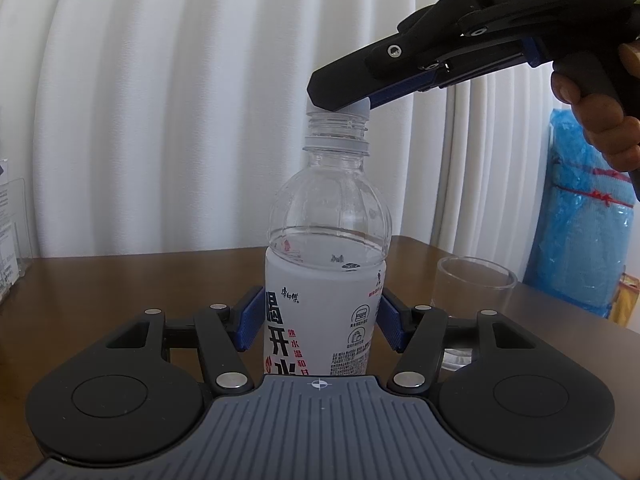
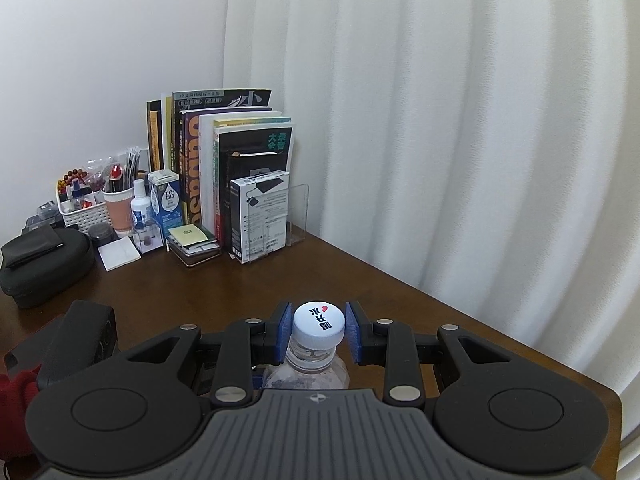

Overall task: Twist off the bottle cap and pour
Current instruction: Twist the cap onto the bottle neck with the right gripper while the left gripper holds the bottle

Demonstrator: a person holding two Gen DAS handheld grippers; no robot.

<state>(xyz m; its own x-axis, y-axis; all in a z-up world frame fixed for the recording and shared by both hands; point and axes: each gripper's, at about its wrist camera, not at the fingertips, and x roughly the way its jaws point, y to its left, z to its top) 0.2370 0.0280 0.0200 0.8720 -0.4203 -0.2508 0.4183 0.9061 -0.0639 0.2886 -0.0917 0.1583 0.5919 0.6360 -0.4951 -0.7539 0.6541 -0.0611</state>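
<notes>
A clear water bottle (image 1: 324,312) with a white label stands upright on the brown table (image 1: 120,280), about half full. My left gripper (image 1: 320,322) is shut on its labelled body, a blue pad pressing each side. My right gripper (image 1: 336,100) comes in from the upper right, held by a hand (image 1: 600,128), and is shut on the white cap (image 1: 356,108). The cap sits at the very top of the neck, with the threads (image 1: 336,124) bare below it. In the right wrist view the printed cap (image 2: 319,322) lies between the blue pads (image 2: 285,322) of my right gripper (image 2: 319,324). An empty clear glass (image 1: 476,276) stands right of the bottle.
White curtains hang behind the table. Books in a clear stand (image 2: 224,168), a white basket of small items (image 2: 80,204) and a black case (image 2: 44,264) crowd the far left corner. A blue wrapped bundle (image 1: 588,220) stands beyond the table's right edge.
</notes>
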